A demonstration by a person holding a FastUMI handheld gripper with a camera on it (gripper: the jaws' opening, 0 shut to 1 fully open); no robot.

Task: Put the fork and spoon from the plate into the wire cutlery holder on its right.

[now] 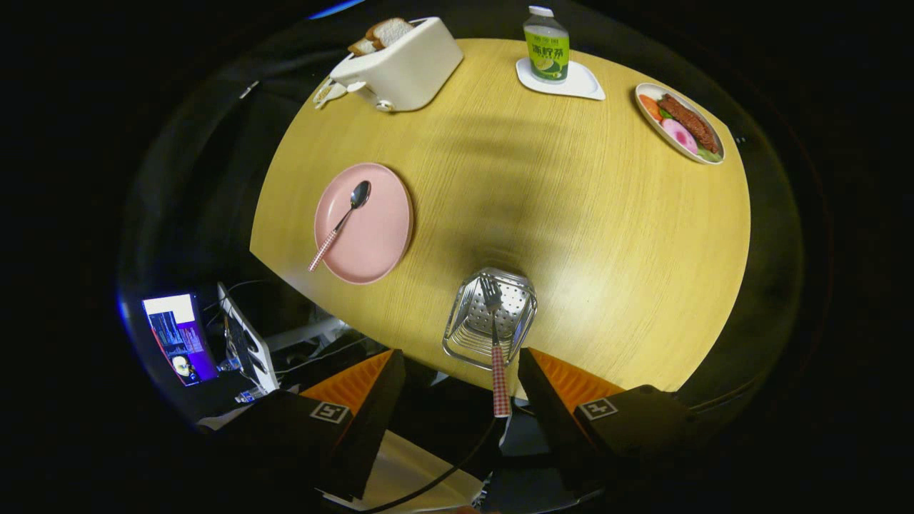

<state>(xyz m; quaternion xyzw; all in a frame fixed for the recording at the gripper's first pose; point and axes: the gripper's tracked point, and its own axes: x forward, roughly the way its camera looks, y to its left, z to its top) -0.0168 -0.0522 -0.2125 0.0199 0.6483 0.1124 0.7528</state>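
Pink plate sits on the wooden table with the spoon lying across it, bowl pointing away from me. To its right stands the wire cutlery holder, and the fork rests in it, tines in, checked handle jutting out toward me. My gripper is spread wide, its fingers either side of that handle and, as far as I can tell, clear of it.

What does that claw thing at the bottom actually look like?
The claw has two wedge-shaped fingers with ribbed inner faces, tapering forward. Each sits on a dark blocky body bearing a small square black-and-white marker. A dark cable runs beneath, between them.
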